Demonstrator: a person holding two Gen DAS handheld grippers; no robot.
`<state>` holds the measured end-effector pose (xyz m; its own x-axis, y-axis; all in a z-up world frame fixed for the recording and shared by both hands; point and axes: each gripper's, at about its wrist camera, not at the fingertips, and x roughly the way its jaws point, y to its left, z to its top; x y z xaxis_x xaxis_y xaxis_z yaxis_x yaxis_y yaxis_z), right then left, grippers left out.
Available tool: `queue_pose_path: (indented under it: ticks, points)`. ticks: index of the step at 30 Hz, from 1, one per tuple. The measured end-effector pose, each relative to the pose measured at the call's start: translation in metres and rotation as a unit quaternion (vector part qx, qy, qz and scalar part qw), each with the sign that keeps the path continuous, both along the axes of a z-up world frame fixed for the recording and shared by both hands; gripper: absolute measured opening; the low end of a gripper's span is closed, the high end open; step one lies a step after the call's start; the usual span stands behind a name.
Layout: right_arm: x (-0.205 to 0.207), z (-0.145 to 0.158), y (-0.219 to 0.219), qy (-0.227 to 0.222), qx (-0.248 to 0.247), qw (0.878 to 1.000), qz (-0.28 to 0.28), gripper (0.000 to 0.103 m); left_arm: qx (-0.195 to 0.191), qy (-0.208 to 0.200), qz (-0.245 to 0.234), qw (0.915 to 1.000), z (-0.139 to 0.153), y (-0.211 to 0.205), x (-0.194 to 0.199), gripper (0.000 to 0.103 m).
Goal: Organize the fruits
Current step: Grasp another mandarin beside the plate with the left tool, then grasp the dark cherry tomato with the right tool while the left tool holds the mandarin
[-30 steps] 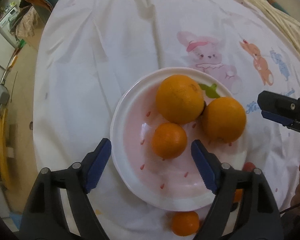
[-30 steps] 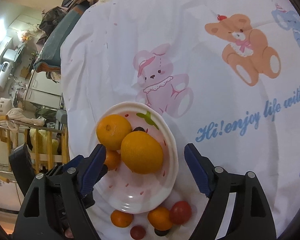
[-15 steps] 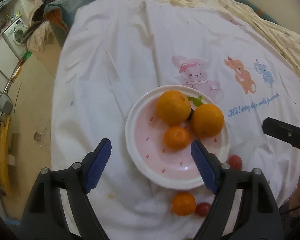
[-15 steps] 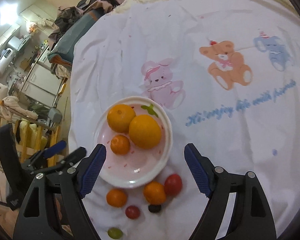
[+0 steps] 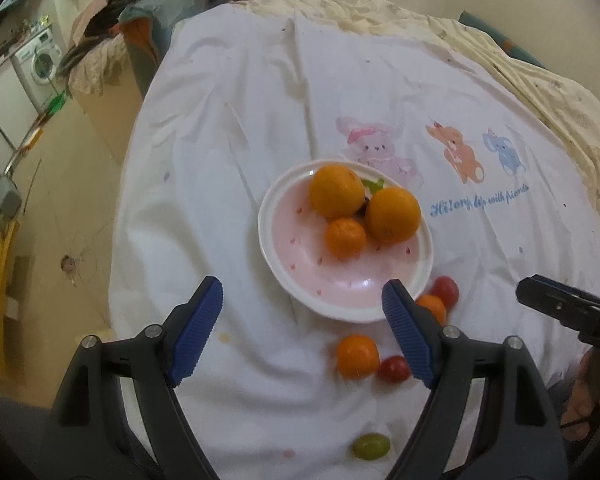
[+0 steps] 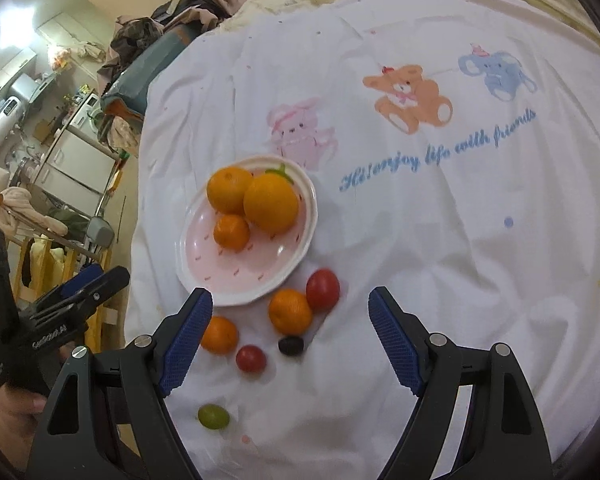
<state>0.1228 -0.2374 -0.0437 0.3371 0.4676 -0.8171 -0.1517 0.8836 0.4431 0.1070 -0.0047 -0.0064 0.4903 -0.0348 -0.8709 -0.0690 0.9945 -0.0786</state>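
On my left camera the left gripper (image 5: 302, 330) hangs with its jaws spread wide and nothing between them, above the near edge of the white cloth (image 5: 228, 128) with the cartoon animals. My right gripper (image 6: 290, 340) is likewise wide apart and holding nothing, hovering over the loose fruit. The pink plate (image 6: 204, 264) sits on the cloth just below the pink rabbit print, and I count three fruits on it: two large oranges (image 6: 271, 201) side by side and touching at the far side, and a small mandarin (image 6: 231, 232) resting against them nearer to me. Off the plate, close to its near rim, lie another mandarin (image 6: 290, 311) with a red tomato (image 6: 323, 290) just beside it, a second loose mandarin (image 6: 219, 335) further left, a small red cherry tomato (image 6: 251, 358), a dark grape (image 6: 291, 345) and, nearest to me and a bit apart, a green grape (image 6: 213, 416). In the left view the right finger hides part of the mandarin by the rim. The left rig shows at the lower left edge of my right camera, well clear of the plate.
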Motion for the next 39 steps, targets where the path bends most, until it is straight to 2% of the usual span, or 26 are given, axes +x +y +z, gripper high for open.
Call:
queue_pose_path:
  ticks: [3,6,11,17,24,28,32,33,35,37,39]
  points:
    - [-0.008,-0.008,0.003,0.012,0.001,1.000,-0.007,0.083,-0.009,0.014,0.005,0.9999,-0.008,-0.001,-0.007,0.079]
    - [-0.015,-0.014,0.010,0.012,-0.024,1.000,-0.010,0.083,-0.005,0.018,0.014,0.9997,-0.013,0.000,-0.010,0.079]
    - [-0.016,-0.024,0.015,0.020,-0.028,0.999,0.000,0.083,-0.029,0.040,0.032,0.9983,-0.023,0.008,-0.011,0.079]
    - [-0.009,-0.036,0.007,0.050,-0.009,0.998,-0.034,0.083,-0.059,0.105,0.012,0.9926,-0.054,-0.005,-0.006,0.079]
    - [-0.006,-0.049,-0.003,0.083,0.007,0.995,-0.050,0.083,-0.077,0.137,-0.007,0.9875,-0.079,-0.030,-0.003,0.077]
    - [-0.006,-0.052,-0.006,0.093,0.016,0.994,-0.052,0.083,-0.075,0.159,-0.008,0.9844,-0.092,-0.037,0.002,0.059]
    - [-0.005,-0.050,-0.006,0.093,0.021,0.994,-0.050,0.083,-0.080,0.182,-0.004,0.9800,-0.103,-0.037,0.004,0.046]
    - [-0.004,-0.050,-0.006,0.093,0.021,0.994,-0.049,0.083,-0.080,0.182,-0.004,0.9799,-0.104,-0.037,0.005,0.045]
    - [-0.004,-0.052,-0.004,0.095,0.025,0.994,-0.047,0.083,-0.095,0.181,-0.006,0.9789,-0.103,-0.036,0.006,0.034]
    - [-0.003,-0.054,-0.001,0.100,0.031,0.994,-0.041,0.081,-0.099,0.182,-0.006,0.9782,-0.102,-0.035,0.006,0.034]
    - [-0.003,-0.056,0.003,0.104,0.032,0.994,-0.033,0.074,-0.102,0.185,-0.007,0.9773,-0.102,-0.034,0.006,0.034]
